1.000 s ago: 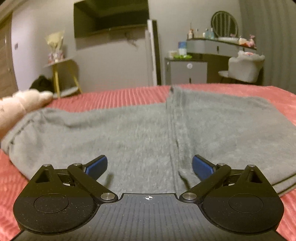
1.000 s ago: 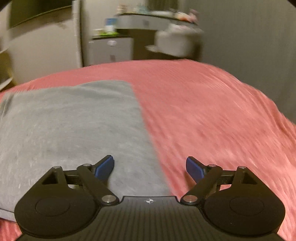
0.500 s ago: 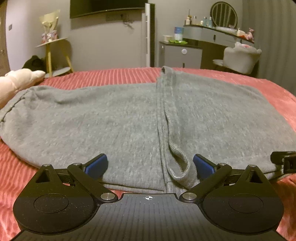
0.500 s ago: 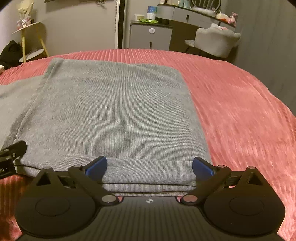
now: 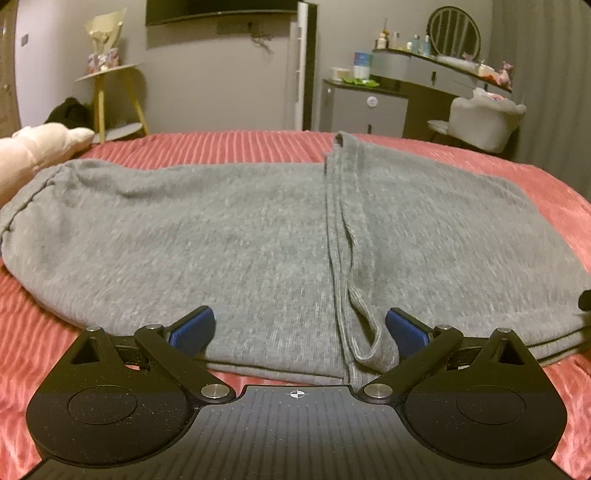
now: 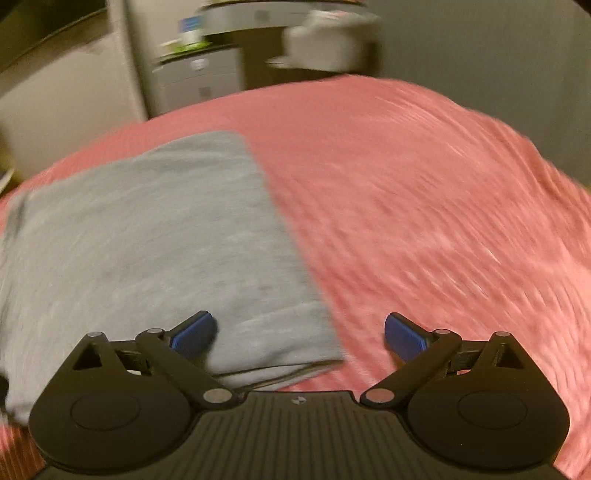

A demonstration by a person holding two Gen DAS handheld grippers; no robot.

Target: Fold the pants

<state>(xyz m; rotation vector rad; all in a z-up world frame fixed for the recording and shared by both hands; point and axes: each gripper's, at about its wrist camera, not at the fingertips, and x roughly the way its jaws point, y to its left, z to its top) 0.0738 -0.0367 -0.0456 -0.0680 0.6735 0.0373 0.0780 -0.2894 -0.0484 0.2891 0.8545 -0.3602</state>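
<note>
On the red bedspread [image 5: 229, 146] at twelve o'clock I see gray pants [image 5: 240, 236]; my left gripper [image 5: 299, 328] and right gripper [image 6: 299, 332] are spread, pinching nothing.

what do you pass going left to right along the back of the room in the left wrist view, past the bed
yellow-legged side table → wall-mounted tv → grey cabinet → vanity desk with round mirror → pale upholstered chair

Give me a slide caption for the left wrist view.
Open left gripper poised over gray pants on a red bedspread.
</note>
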